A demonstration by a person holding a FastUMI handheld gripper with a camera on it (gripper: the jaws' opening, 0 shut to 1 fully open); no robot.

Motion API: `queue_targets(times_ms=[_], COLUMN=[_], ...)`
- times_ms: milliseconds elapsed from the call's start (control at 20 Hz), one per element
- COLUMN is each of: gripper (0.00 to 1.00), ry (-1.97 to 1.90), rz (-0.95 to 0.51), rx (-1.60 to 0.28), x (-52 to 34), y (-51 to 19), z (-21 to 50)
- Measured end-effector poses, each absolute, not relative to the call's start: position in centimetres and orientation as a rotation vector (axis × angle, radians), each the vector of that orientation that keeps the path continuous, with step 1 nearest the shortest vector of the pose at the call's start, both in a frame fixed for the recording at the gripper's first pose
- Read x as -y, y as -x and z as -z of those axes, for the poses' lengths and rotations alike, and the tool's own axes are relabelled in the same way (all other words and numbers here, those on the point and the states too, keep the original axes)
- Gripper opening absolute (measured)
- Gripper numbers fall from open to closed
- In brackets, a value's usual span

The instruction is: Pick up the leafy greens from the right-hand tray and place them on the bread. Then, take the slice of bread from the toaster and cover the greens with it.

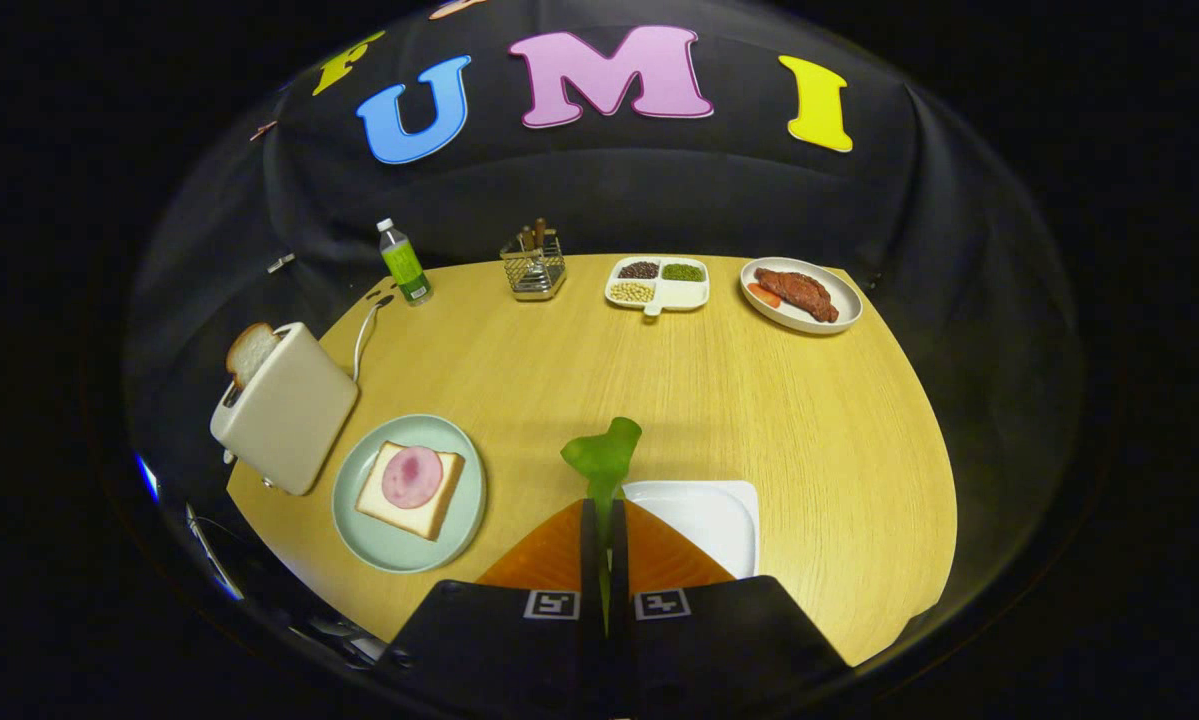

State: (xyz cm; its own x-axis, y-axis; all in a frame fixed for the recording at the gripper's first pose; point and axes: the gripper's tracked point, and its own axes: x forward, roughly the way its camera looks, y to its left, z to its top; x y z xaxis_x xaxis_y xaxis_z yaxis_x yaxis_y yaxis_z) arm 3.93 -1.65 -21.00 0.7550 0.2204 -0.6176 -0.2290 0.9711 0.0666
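Clamped between the fingers (604, 540), the floppy green lettuce leaf (607, 455) is held above the white square tray (709, 510). It should be carried level to the ham-topped bread slice (411, 488) and released centred.

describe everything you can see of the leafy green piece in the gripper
The bright green leafy piece is thin, with a ruffled, lobed top that looks like soft plastic or fabric. Its narrow lower end is pinched between the closed fingers of the gripper, so it stands upright, sticking out ahead of them. It hangs above the white square tray and wooden table, touching neither.
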Motion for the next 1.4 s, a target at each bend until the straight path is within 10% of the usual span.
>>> queue_targets(times_ms=[1400], gripper=[0.18], ry=[0.346], rz=[-0.505], rx=[-0.671], x=[-21.5], y=[-3.9], z=[26.7])
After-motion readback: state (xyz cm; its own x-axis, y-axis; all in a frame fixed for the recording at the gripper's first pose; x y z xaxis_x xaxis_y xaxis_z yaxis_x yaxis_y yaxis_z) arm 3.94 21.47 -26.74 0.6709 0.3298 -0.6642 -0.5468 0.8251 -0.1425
